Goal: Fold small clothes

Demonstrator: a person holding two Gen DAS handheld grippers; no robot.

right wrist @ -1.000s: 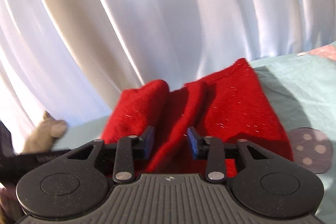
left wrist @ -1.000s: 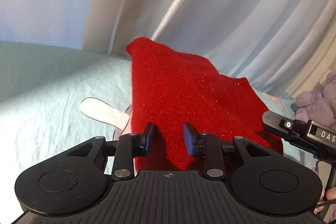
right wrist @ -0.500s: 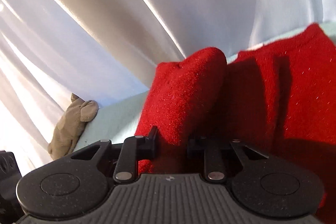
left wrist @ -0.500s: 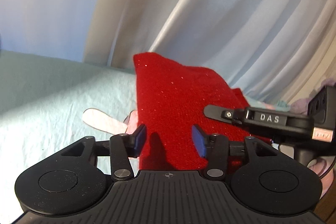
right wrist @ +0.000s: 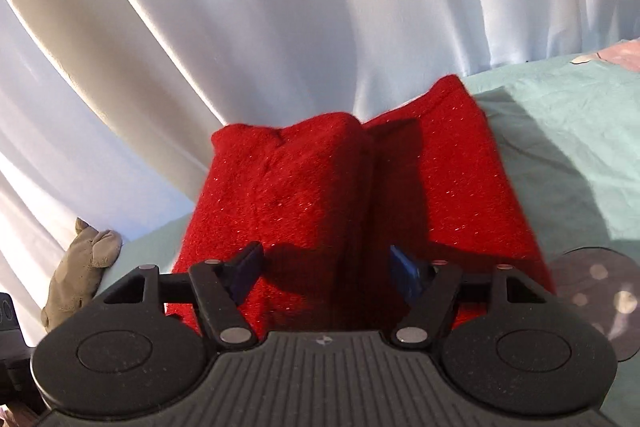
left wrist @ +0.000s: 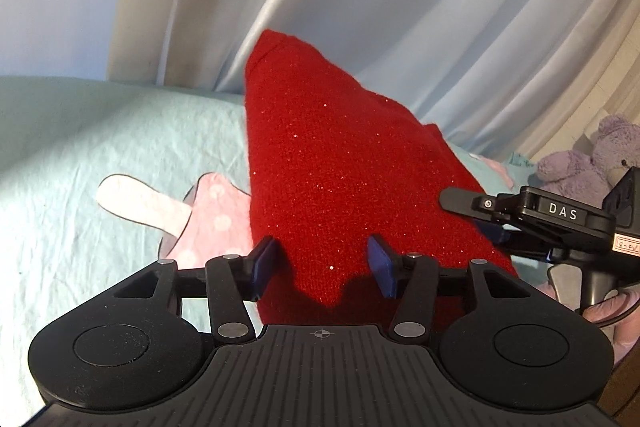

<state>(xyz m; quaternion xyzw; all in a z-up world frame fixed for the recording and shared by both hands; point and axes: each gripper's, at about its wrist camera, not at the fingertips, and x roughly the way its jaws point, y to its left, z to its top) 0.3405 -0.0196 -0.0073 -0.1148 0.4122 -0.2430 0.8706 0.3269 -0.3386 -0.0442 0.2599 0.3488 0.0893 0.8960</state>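
Observation:
A red knitted garment (left wrist: 344,187) lies on the pale teal bed sheet (left wrist: 100,131). My left gripper (left wrist: 322,267) hovers open over its near edge, and the pads touch nothing. In the left wrist view, my right gripper (left wrist: 476,217) reaches in from the right over the garment's right side. In the right wrist view a folded-over flap (right wrist: 280,187) rests on the left half of the red garment (right wrist: 448,195). The right gripper (right wrist: 326,275) is over it with its jaws opening. The cloth lies below and between the pads, free of them.
White curtains (right wrist: 280,27) hang right behind the bed's far edge. A purple plush toy (left wrist: 592,163) sits at the right. A beige plush toy (right wrist: 80,267) lies at the sheet's left edge in the right wrist view. A pink dotted shape (left wrist: 208,211) shows beside the garment.
Half a second ago the right gripper was pinched on the raised red fold. It has let go and drawn back, and the fold lies flat. The left gripper's jaws have widened.

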